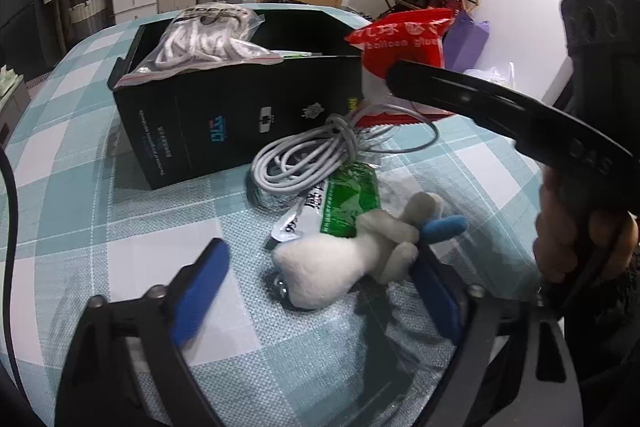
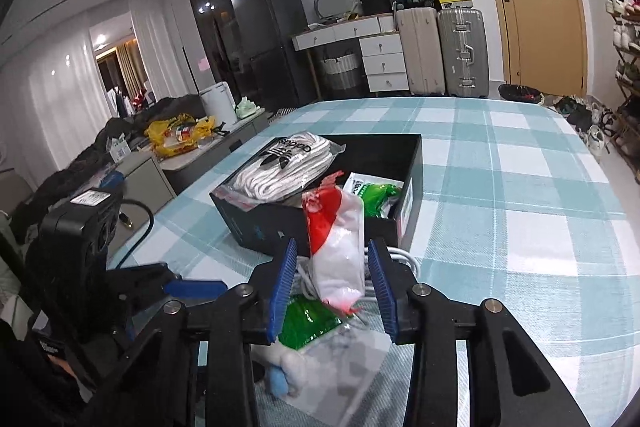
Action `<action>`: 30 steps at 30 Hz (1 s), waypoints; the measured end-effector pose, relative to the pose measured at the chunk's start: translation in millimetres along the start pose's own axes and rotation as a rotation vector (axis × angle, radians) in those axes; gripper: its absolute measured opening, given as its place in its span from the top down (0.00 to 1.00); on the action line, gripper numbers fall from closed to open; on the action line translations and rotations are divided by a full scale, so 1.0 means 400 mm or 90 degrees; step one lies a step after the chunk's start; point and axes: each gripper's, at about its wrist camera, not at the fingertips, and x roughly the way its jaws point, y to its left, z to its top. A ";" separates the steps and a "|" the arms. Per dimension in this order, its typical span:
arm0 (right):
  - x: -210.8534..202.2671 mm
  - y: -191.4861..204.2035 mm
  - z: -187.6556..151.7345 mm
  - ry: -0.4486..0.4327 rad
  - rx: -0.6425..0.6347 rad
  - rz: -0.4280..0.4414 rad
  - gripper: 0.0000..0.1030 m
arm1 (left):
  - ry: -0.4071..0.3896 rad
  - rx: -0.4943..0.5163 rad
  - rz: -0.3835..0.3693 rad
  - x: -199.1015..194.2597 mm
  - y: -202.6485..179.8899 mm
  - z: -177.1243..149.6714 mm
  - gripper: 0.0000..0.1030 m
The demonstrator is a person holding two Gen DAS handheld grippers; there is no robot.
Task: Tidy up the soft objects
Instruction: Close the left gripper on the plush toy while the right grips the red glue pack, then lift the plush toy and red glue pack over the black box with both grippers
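Red-and-white glue bag [image 2: 335,247] is hanging between the right gripper [image 2: 332,291] fingers — grasped, just before the black box [image 2: 408,203]; left gripper [image 1: 320,291] fingers are spreading around a white plush toy [image 1: 344,259] on the desk [image 2: 520,187].

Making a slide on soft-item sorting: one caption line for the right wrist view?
Right claw holds a red-and-white bag just short of the black box containing bagged white laces.

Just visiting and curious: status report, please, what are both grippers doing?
Left gripper open around white plush toy on table. Right gripper holding red-and-white bag, short of black box. Gray cable coil beside box.
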 end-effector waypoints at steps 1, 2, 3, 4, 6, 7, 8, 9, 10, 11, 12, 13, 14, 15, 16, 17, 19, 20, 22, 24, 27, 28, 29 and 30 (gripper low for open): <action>0.002 0.002 0.002 0.000 -0.001 0.003 0.66 | 0.000 0.002 -0.006 -0.002 -0.002 -0.001 0.23; 0.000 0.005 0.003 -0.002 -0.003 0.007 0.73 | 0.001 0.004 -0.013 -0.003 -0.004 0.000 0.28; -0.004 0.009 0.004 -0.007 -0.009 0.005 0.76 | 0.001 0.007 -0.020 -0.005 -0.007 -0.002 0.30; -0.007 0.011 0.004 -0.010 -0.010 0.003 0.78 | 0.001 0.008 -0.022 -0.008 -0.007 -0.002 0.31; -0.013 0.011 0.006 -0.017 -0.011 0.002 0.79 | 0.001 0.011 -0.028 -0.009 -0.011 -0.002 0.40; -0.017 0.012 0.006 -0.021 -0.012 0.003 0.79 | 0.001 0.010 -0.037 -0.010 -0.012 -0.003 0.40; -0.019 0.013 0.007 -0.022 -0.014 0.002 0.79 | 0.001 0.009 -0.039 -0.011 -0.015 -0.004 0.43; -0.021 0.013 0.007 -0.025 -0.015 0.002 0.79 | 0.000 0.009 -0.040 -0.011 -0.017 -0.001 0.47; -0.023 0.014 0.007 -0.028 -0.014 0.002 0.79 | -0.002 0.008 -0.044 -0.014 -0.016 -0.003 0.48; -0.024 0.013 0.008 -0.029 -0.014 0.003 0.79 | -0.004 0.008 -0.045 -0.017 -0.015 -0.004 0.51; -0.027 0.013 0.008 -0.033 -0.014 0.003 0.79 | -0.004 0.008 -0.046 -0.019 -0.013 -0.005 0.53; -0.030 0.014 0.008 -0.035 -0.015 0.004 0.79 | -0.007 0.009 -0.046 -0.023 -0.012 -0.008 0.55; -0.033 0.014 0.008 -0.038 -0.015 0.006 0.79 | -0.008 0.008 -0.046 -0.026 -0.011 -0.007 0.57; -0.036 0.015 0.009 -0.042 -0.016 0.006 0.79 | -0.012 0.006 -0.046 -0.030 -0.009 -0.009 0.58; -0.036 0.016 0.010 -0.043 -0.017 0.006 0.80 | -0.014 0.005 -0.046 -0.034 -0.005 -0.010 0.59; -0.037 0.017 0.010 -0.044 -0.018 0.009 0.80 | -0.018 0.004 -0.046 -0.037 -0.002 -0.010 0.59; -0.042 0.021 0.008 -0.049 -0.020 0.012 0.80 | -0.022 0.007 -0.048 -0.046 0.000 -0.014 0.61; -0.044 0.022 0.008 -0.051 -0.021 0.013 0.80 | -0.023 0.008 -0.049 -0.051 0.001 -0.015 0.61; -0.049 0.025 0.009 -0.057 -0.020 0.018 0.80 | -0.029 0.011 -0.050 -0.062 0.003 -0.017 0.62; -0.054 0.026 0.010 -0.063 -0.021 0.017 0.80 | -0.035 0.010 -0.052 -0.074 0.008 -0.018 0.62; -0.064 0.026 0.012 -0.075 -0.017 0.022 0.80 | -0.042 0.009 -0.052 -0.089 0.013 -0.021 0.62; -0.068 0.026 0.013 -0.079 -0.017 0.022 0.80 | -0.045 0.006 -0.053 -0.095 0.016 -0.022 0.62; -0.072 0.027 0.014 -0.084 -0.016 0.022 0.80 | -0.049 0.003 -0.053 -0.100 0.018 -0.020 0.62; -0.076 0.027 0.014 -0.090 -0.014 0.024 0.80 | -0.053 0.002 -0.053 -0.107 0.021 -0.020 0.62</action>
